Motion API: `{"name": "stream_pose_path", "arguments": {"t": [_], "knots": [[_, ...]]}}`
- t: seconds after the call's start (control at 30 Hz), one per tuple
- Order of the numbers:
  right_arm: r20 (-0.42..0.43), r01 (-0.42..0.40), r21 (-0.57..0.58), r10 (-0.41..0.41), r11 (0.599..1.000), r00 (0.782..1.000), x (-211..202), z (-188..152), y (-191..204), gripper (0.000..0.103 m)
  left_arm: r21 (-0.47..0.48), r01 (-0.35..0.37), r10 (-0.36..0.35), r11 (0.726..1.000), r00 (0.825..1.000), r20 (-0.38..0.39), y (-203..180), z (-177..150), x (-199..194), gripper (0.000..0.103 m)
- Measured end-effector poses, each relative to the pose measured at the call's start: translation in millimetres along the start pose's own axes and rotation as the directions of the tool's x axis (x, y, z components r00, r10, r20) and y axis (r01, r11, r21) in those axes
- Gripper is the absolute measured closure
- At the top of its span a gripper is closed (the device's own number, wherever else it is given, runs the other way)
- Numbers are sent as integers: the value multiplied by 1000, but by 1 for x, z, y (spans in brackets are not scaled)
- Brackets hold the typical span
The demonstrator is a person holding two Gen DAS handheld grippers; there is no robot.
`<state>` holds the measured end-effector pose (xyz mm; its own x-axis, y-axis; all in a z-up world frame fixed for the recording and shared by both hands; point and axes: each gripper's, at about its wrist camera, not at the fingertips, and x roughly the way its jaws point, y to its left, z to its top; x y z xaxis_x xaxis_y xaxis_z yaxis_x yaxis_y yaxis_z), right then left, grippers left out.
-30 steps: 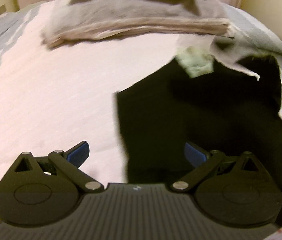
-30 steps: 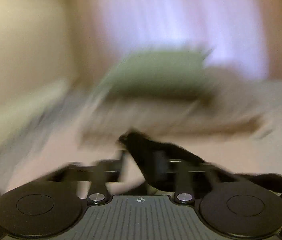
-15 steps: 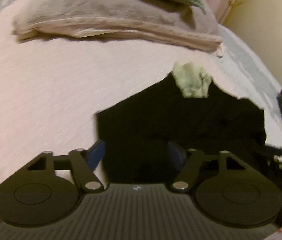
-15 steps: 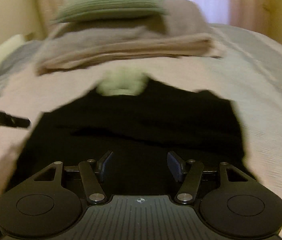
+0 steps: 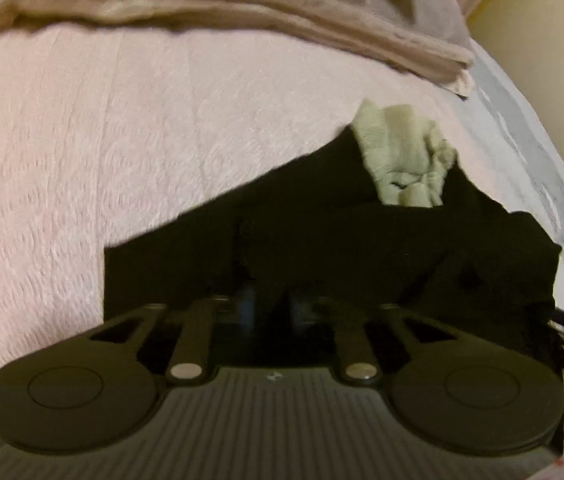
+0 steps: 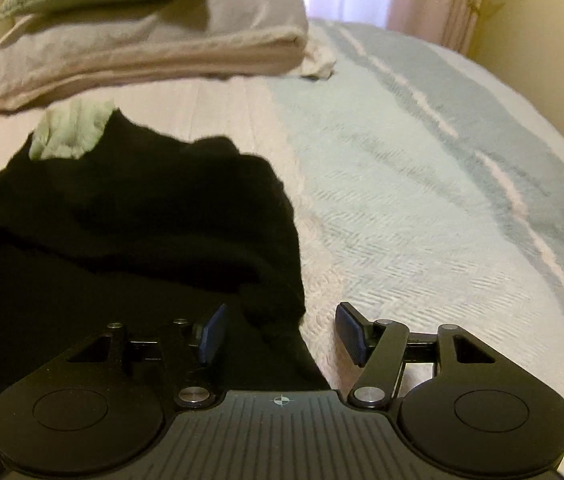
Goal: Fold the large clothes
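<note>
Blending into black garment [image 5: 322,248], left claw [image 5: 270,308] fingertips indistinct.

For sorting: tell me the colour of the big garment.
Black garment, clearest in the right wrist view.

**Cloth over matt plastic**

I see a matt black knit garment [image 5: 322,240] with a pale green ribbed cloth patch [image 5: 402,152] upper right of centre. The bedspread [image 5: 82,160] is pink, rough-textured weave. My left gripper [image 5: 268,308] is matt black plastic with 2 shiny metal pins; the right gripper [image 6: 280,332] has blue rubbery-looking pads [image 6: 348,332].
</note>
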<state>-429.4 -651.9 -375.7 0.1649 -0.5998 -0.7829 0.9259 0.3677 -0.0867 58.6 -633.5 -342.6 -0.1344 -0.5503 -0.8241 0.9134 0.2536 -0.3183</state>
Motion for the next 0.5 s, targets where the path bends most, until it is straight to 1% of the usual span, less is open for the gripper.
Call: {"name": "stream_pose_path", "arguments": {"t": [0.07, 0.1, 0.13, 0.17, 0.2, 0.23, 0.27, 0.33, 0.43, 0.47, 0.5], "knots": [[-19, -24, -16, 24, 1000, 1000, 8, 2, -4, 46, 36, 5, -8, 999, 996, 94, -7, 6, -23, 99], [-26, -35, -17, 34, 999, 999, 9, 3, -8, 46, 60, 4, -13, 998, 987, 160, -9, 10, -38, 99], [-27, -29, -19, 28, 999, 999, 9, 4, -11, 46, 77, 7, -24, 997, 975, 222, -10, 14, -53, 99], [-22, 5, -19, -6, 1000, 1000, 8, 3, -16, 46, 80, -8, -13, 997, 965, 263, -8, 17, -64, 99], [-22, 29, -14, -29, 999, 999, 8, 2, -20, 46, 73, -23, 2, 997, 962, 274, -4, 19, -69, 99], [-22, 47, -3, -47, 999, 999, 7, -1, -25, 46, 62, -24, 7, 998, 967, 254, 2, 19, -68, 99], [-18, 39, 11, -39, 999, 999, 6, -4, -30, 45, 52, -22, 10, 998, 974, 225, 9, 18, -63, 99], [-25, 44, 4, -44, 999, 999, 6, -7, -28, 45, 36, -35, 30, 999, 991, 127, 20, 9, -44, 99], [-44, 58, -18, -59, 998, 997, 7, -4, -21, 45, 53, -60, 59, 997, 998, 18, 28, -8, -22, 97], [-65, 59, -12, -59, 998, 996, 7, -2, -20, 45, 64, -69, 69, 996, 998, 8, 28, -13, -19, 97], [-84, 61, -4, -61, 998, 995, 5, 0, -20, 45, 65, -68, 67, 996, 998, 18, 29, -16, -21, 97]]}}
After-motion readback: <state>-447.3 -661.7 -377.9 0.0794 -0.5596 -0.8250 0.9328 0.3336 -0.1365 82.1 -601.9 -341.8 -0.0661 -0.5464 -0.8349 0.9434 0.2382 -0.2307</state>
